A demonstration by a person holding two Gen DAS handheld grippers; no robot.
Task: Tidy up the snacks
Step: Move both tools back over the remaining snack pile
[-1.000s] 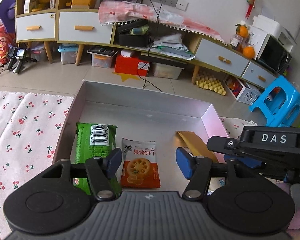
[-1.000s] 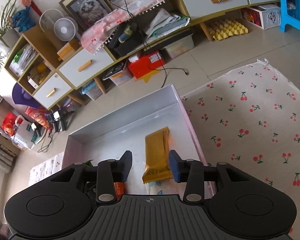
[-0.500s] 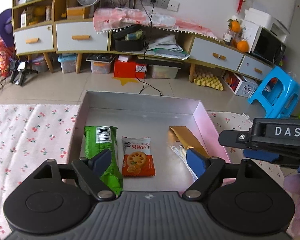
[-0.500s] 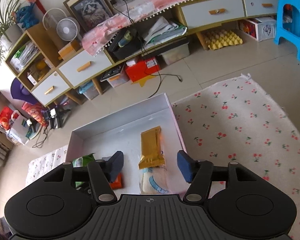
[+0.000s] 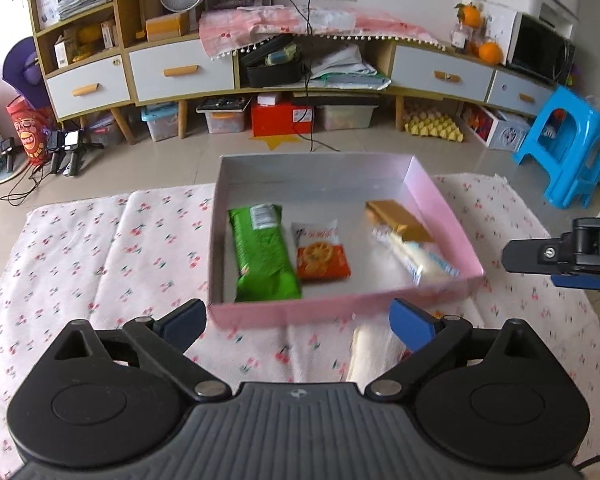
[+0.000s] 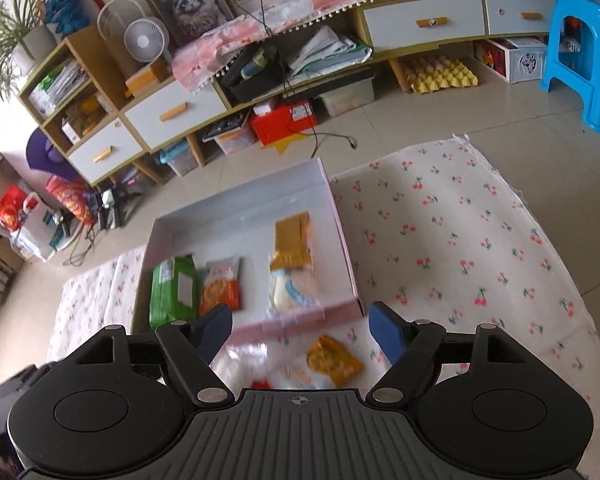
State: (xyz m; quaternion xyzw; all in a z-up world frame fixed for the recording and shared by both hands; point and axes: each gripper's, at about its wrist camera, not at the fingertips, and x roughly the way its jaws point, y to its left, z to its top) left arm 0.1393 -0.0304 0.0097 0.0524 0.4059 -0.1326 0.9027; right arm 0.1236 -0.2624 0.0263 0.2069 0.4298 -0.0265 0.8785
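Both tongs are spreading, nothing between the pads: the left tongs point(image 5: 296, 318) hang released before the box point(image 5: 340, 312), the right tongs point(image 6: 300, 322) likewise, over loose snacks point(image 6: 334, 362) on the cloth point(image 6: 460, 240) just outside the box's near wall, probably next to go in. Inside the box the green pack point(image 5: 262, 254) and orange pack point(image 5: 320, 252) lie side by side at its left, seemingly sorted; the gold bar point(image 5: 398, 220) overlaps a white pack point(image 5: 416, 256) along its right wall
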